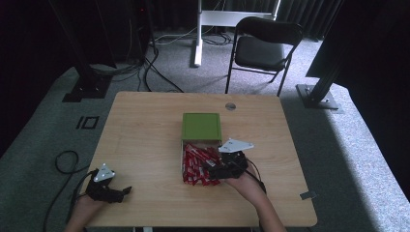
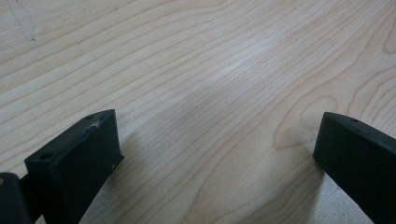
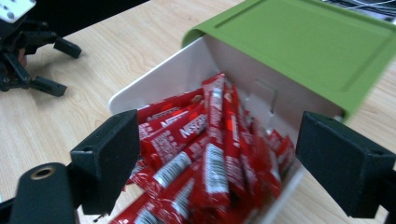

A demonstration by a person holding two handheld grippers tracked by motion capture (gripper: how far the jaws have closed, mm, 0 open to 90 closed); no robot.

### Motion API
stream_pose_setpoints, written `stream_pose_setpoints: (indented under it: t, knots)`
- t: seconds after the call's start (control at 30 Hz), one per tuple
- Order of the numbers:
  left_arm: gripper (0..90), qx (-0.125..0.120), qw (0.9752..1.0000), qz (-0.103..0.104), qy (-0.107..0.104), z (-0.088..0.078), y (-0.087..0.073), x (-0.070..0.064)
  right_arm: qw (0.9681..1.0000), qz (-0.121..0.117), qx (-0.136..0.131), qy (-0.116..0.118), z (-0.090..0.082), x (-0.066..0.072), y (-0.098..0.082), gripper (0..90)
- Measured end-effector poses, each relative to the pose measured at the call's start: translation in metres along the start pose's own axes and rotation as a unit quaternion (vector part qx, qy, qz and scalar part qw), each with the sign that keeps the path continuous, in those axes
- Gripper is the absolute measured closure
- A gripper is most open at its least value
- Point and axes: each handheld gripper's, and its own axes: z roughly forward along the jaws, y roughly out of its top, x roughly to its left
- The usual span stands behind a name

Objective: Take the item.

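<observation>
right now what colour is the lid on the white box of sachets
Green lid, clearest in the right gripper view.

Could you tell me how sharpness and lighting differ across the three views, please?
High view: dim overall, dark corners, wooden table evenly lit. Left gripper view: crisp wood grain, soft shadows under the open left gripper. Right gripper view: red sachets and green lid slightly blurred, between the open right gripper jaws.

White box [image 3: 159, 86] of red sachets [image 3: 205, 144], green lid [image 1: 201, 126]
</observation>
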Motion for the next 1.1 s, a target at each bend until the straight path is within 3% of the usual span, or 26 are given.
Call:
stream_pose_setpoints:
  t: [0.13,0.4,0.57,0.67,0.83,0.97,1.1]
  knots:
    - [1.5,0.000,1.0000,0.000,0.000,0.000,0.000,0.000,0.9998,-0.002,0.014,0.012,0.011,0.007,0.001,15.2]
    - [1.5,0.000,1.0000,-0.001,0.000,0.000,0.000,0.000,0.9985,-0.023,0.044,0.021,0.026,0.018,-0.006,36.3]
    - [1.5,0.000,1.0000,-0.001,0.000,0.000,0.000,0.000,0.9978,-0.029,0.060,0.003,0.032,0.021,-0.010,42.7]
    - [1.5,-0.001,1.0000,-0.001,0.000,0.000,0.000,0.000,0.9974,-0.018,0.070,-0.009,0.037,0.021,-0.014,51.4]
    - [1.5,0.000,1.0000,-0.001,0.000,0.000,0.000,0.000,0.9970,0.008,0.075,-0.018,0.042,0.021,-0.017,54.6]
    - [1.5,0.000,1.0000,-0.001,0.000,0.000,0.000,0.000,0.9967,0.002,0.077,-0.028,0.044,0.022,-0.016,66.0]
    - [1.5,-0.001,1.0000,-0.002,0.000,0.000,0.000,0.000,0.9957,0.000,0.086,-0.036,0.047,0.024,-0.015,70.6]
